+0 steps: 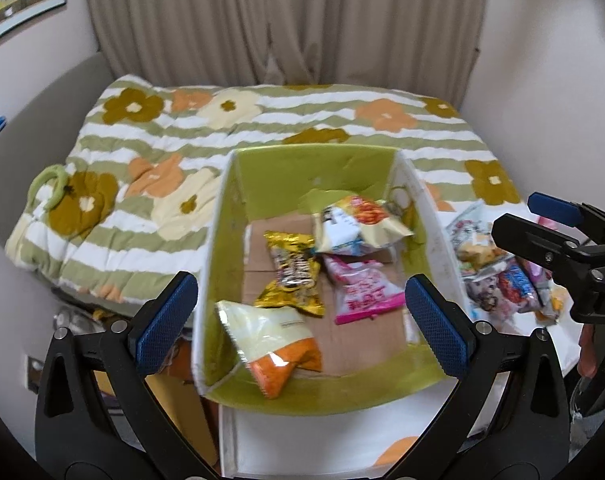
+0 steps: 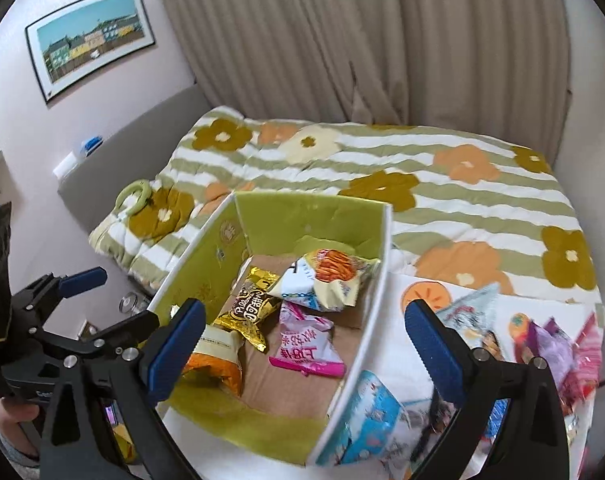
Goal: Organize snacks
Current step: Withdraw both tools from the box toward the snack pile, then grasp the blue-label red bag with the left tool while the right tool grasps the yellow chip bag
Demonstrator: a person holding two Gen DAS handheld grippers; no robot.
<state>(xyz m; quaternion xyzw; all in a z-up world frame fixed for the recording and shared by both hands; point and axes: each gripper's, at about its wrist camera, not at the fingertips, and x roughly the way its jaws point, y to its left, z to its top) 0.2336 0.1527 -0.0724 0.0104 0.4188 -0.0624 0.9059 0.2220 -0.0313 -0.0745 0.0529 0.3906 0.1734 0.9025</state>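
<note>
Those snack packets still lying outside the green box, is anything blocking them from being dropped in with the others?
Nothing visible blocks it. The loose packets lie just right of the green box, whose top is open; only its low white side wall stands between, easily lifted over. Four packets already lie inside, with bare cardboard floor left.

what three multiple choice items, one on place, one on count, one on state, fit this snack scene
1. Where does the gold packet lie?
A. inside the green box
B. on the flowered blanket
C. on the floor

2. How many packets are in the box?
A. two
B. four
C. seven

3. How do the right tongs stand?
A. shut on a packet
B. open with nothing between the pads
C. shut and empty

Answers: 1 A, it rests on the cardboard bottom beside the pink packet. 2 B, gold, pink, a white and orange bag and a white and red bag. 3 B, the blue pads stand wide apart.
</note>
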